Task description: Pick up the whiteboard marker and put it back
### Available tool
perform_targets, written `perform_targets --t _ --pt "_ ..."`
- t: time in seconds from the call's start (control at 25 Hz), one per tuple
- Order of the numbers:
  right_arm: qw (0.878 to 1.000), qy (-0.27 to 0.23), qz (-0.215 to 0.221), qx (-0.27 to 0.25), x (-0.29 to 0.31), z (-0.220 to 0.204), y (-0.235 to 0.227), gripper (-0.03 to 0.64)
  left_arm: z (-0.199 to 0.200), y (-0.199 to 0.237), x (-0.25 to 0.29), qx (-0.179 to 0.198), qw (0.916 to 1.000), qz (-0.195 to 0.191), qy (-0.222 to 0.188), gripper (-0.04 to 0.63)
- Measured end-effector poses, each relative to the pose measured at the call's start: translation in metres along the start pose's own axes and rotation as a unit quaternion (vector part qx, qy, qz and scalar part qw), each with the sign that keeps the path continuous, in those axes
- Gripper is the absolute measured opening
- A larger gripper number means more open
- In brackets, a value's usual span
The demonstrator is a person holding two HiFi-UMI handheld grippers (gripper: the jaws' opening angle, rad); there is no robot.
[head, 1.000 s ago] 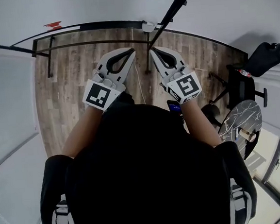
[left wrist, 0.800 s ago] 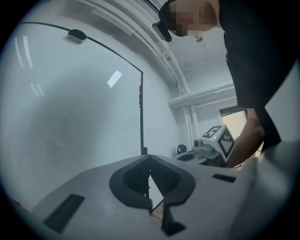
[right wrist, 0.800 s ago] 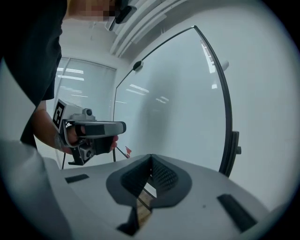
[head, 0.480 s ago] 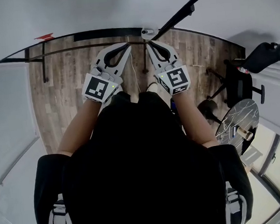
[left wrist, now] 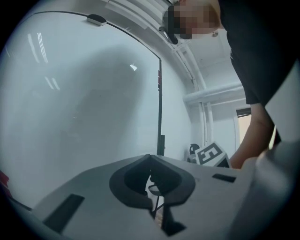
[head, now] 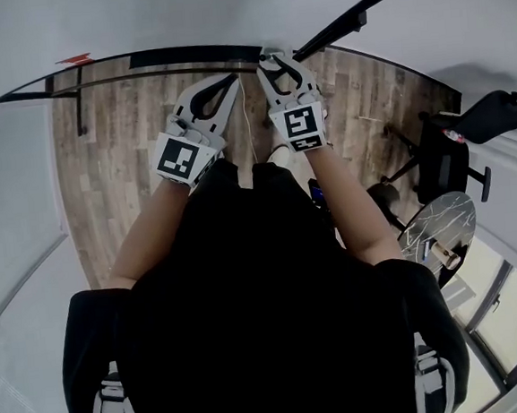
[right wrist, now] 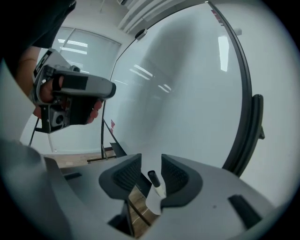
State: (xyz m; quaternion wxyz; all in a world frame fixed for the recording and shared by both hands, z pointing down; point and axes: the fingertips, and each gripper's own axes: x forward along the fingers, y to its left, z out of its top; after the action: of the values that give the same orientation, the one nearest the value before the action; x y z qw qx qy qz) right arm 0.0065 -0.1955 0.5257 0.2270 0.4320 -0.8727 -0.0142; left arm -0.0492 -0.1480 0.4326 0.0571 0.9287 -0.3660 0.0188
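Whiteboard marker (right wrist: 157,187) sits between the just-opened jaws of right gripper (right wrist: 150,165), tilted downward; left gripper (left wrist: 150,158) closed, level.

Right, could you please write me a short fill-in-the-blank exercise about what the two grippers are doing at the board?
1. The right gripper, whose jaws have just been opening, has a ___ between its jaws, not clamped by the pads.
2. Its cap is ___ and its body white.
3. The left gripper has its jaws together, with ___ between them.
Missing words: marker; black; nothing.
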Motion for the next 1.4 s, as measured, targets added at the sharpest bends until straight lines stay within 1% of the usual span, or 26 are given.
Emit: perform_targets --t 0.2,0.36,0.56,0.68,0.8,1.0,1.2,1.32,1.4 --pt "0.999 0.036 -0.012 -0.026 0.026 -0.033 -0.002 0.146 -0.003 0.0 0.007 -0.001 1.0 -0.005 -0.007 0.003" --pt "0.997 0.045 -0.023 -0.062 0.04 -0.041 -0.001 0.144 -0.01 0.002 0.009 -0.002 1.0 -0.007 0.001 0.003" --pt "0.996 0.048 -0.039 -0.056 0.046 -0.046 -0.006 0.129 -0.017 0.003 0.006 -0.009 0.9998 -0.005 0.014 0.003" --pt "0.996 0.051 -0.04 -0.061 0.05 -0.048 -0.006 0.096 -0.016 0.007 0.007 -0.007 0.9999 -0.002 0.012 0.003" --pt "0.996 0.046 -0.049 -0.062 0.049 -0.047 -0.01 0.08 -0.021 0.01 0.006 -0.009 0.9997 0.001 0.021 0.003" --pt "0.997 0.03 -0.061 -0.037 0.042 -0.038 -0.024 0.071 -0.017 0.011 0.008 -0.009 0.9999 0.003 0.011 0.003" --pt "0.997 0.015 -0.069 -0.01 0.029 -0.023 -0.039 0.069 -0.018 0.011 0.007 -0.005 0.9998 0.003 0.018 0.003" --pt "0.997 0.002 -0.071 0.008 0.018 -0.011 -0.047 0.068 -0.006 0.007 0.009 0.003 1.0 0.0 0.005 0.003" --pt "0.997 -0.007 -0.071 0.023 0.009 -0.001 -0.052 0.068 -0.001 0.006 0.009 0.004 1.0 -0.002 0.005 0.003"
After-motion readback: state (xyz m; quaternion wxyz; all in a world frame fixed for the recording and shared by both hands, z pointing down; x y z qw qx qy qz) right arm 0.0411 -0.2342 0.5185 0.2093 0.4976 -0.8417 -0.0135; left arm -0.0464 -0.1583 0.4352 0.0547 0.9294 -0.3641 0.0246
